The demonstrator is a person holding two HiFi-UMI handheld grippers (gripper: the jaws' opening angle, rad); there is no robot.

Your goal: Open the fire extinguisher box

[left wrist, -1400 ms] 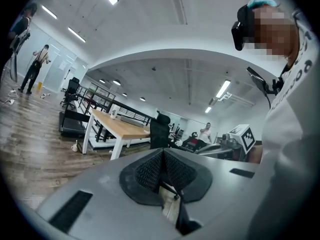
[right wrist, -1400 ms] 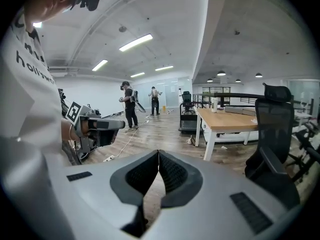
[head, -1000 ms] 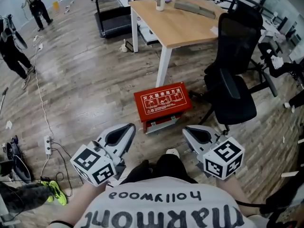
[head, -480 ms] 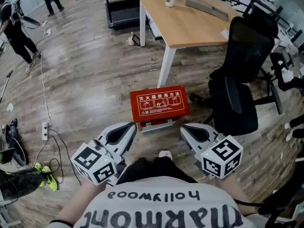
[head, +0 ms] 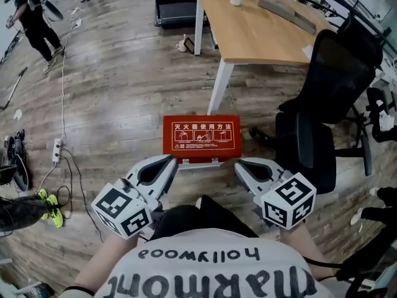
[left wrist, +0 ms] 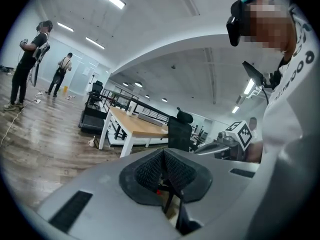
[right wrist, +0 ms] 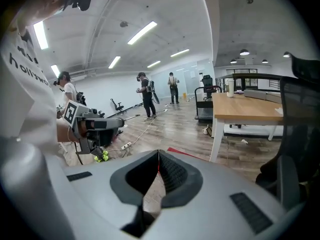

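A wooden table [head: 267,27] stands just beyond the fire extinguisher box [head: 200,135], with a black office chair [head: 322,104] to the box's right. The box lies flat on the plank floor, lid shut. It is red and rectangular, with white lettering and three pictograms on top (silver fittings along its near edge). Just short of its near corners hover the left gripper [head: 169,161] and right gripper [head: 239,164], each with jaws pressed together on nothing.

White T-shirt [head: 198,272] with black lettering; grey, black-padded left claw [head: 173,159] and right claw [head: 238,163] with checkered marker cubes [head: 122,211]
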